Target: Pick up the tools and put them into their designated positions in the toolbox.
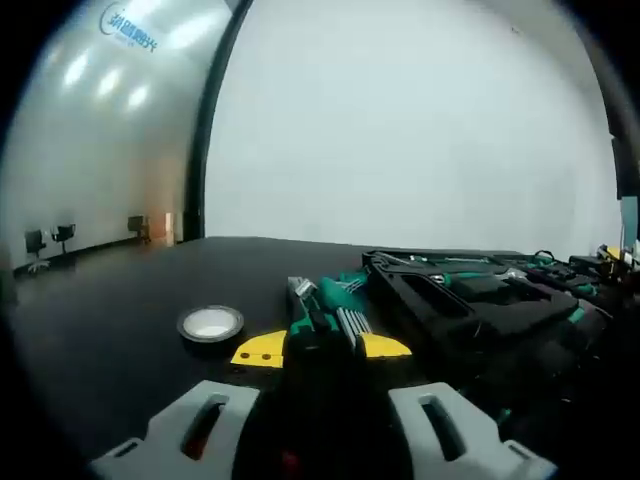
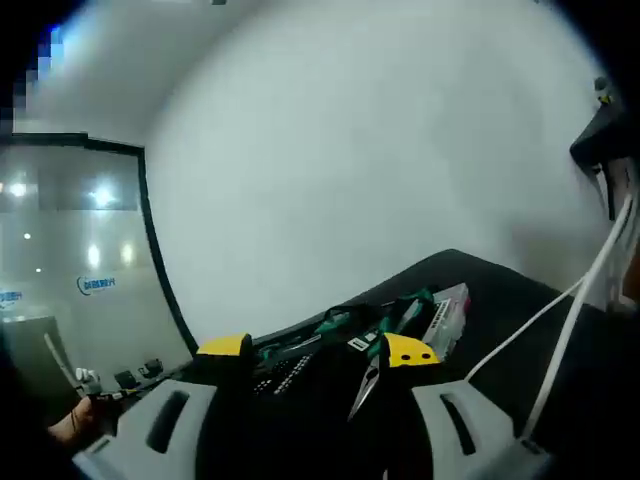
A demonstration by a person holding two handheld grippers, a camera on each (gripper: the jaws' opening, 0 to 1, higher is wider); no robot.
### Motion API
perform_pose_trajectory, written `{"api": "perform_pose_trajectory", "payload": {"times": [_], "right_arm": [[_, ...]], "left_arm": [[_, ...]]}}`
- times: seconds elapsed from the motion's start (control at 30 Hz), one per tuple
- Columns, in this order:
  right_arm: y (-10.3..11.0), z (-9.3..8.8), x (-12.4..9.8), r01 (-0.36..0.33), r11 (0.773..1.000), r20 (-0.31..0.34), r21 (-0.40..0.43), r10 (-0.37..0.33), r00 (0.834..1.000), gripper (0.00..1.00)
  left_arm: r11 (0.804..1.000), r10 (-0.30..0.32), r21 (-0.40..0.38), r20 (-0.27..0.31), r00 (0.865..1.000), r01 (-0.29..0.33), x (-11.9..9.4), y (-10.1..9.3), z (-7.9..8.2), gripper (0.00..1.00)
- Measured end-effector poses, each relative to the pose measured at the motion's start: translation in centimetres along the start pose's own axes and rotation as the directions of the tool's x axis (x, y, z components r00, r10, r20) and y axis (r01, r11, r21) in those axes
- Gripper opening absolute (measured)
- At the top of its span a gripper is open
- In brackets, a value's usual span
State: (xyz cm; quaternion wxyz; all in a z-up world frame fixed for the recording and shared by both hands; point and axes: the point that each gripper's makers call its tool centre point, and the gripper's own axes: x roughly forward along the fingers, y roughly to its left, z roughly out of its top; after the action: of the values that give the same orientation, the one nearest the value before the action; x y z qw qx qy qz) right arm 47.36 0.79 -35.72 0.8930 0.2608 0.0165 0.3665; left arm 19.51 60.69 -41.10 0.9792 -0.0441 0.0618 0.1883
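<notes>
Left gripper view: tape roll (image 1: pixel 210 324) on desk (image 1: pixel 110 300), open toolbox (image 1: pixel 470 300) right.
Right gripper view: pliers (image 2: pixel 372 380) just ahead.
Left hand-held gripper (image 1: pixel 322 425): spread wide, empty.
Right hand-held gripper (image 2: pixel 315 415): spread wide, empty.

left gripper (image 1: pixel 322 415): jaws spread wide apart, nothing between them, held low and about level over the table.
right gripper (image 2: pixel 310 420): jaws spread wide apart, nothing clamped, view rolled so the table edge slants.
</notes>
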Motion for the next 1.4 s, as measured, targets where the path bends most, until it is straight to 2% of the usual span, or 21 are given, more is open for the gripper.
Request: {"api": "perform_pose_trajectory", "payload": {"times": [0.17, 1.4], "right_arm": [[0.05, 0.02, -0.07, -0.002, 1.000, 0.001, -0.001, 0.002, 1.000, 0.48], [-0.03, -0.29, 0.19, 0.001, 1.000, -0.014, -0.004, -0.001, 1.000, 0.48]], "left_arm": [[0.999, 0.005, 0.032, -0.012, 1.000, -0.005, 0.12, -0.26, -0.20, 0.25], [1.000, 0.003, 0.023, -0.010, 1.000, -0.003, -0.11, -0.46, -0.19, 0.25]]}}
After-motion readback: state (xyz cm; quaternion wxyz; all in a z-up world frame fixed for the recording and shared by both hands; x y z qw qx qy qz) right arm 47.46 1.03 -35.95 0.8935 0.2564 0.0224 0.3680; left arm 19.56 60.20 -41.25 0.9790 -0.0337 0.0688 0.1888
